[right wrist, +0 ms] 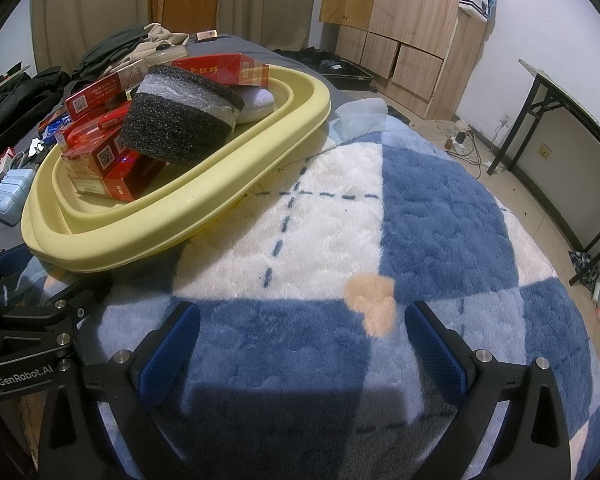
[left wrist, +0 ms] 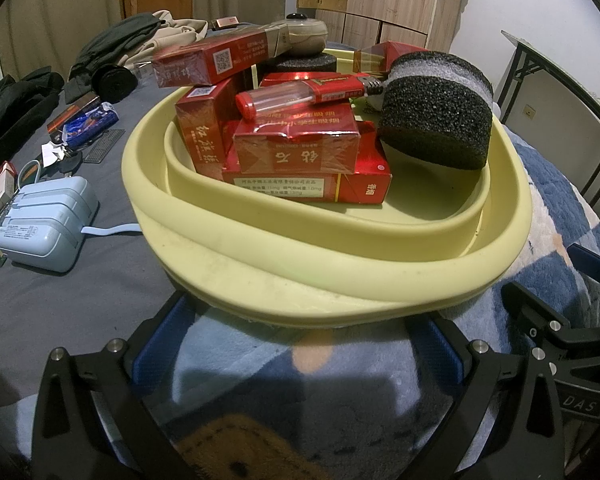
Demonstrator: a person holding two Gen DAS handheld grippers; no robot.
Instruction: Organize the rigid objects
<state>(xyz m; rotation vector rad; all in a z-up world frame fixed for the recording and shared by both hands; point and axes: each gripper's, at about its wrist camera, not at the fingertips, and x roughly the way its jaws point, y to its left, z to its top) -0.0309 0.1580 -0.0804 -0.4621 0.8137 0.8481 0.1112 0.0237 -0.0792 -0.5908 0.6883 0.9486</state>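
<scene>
Pale yellow collapsed silicone basin (left wrist: 260,248) overfilled: red cigarette cartons (left wrist: 300,152), red lighter (left wrist: 300,94), black foam cylinder (left wrist: 436,120) stacked loosely, basin tilted on soft blue-white plush blanket (right wrist: 440,208). Any nudge likely topples pile. Left tongs (left wrist: 296,364) released, empty; right tongs (right wrist: 302,348) likewise.

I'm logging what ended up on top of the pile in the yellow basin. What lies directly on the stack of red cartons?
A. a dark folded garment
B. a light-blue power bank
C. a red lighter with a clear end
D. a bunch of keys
C: the red lighter with a clear end lies flat across the red cartons inside the yellow collapsible basin, next to the black foam roll.
</scene>
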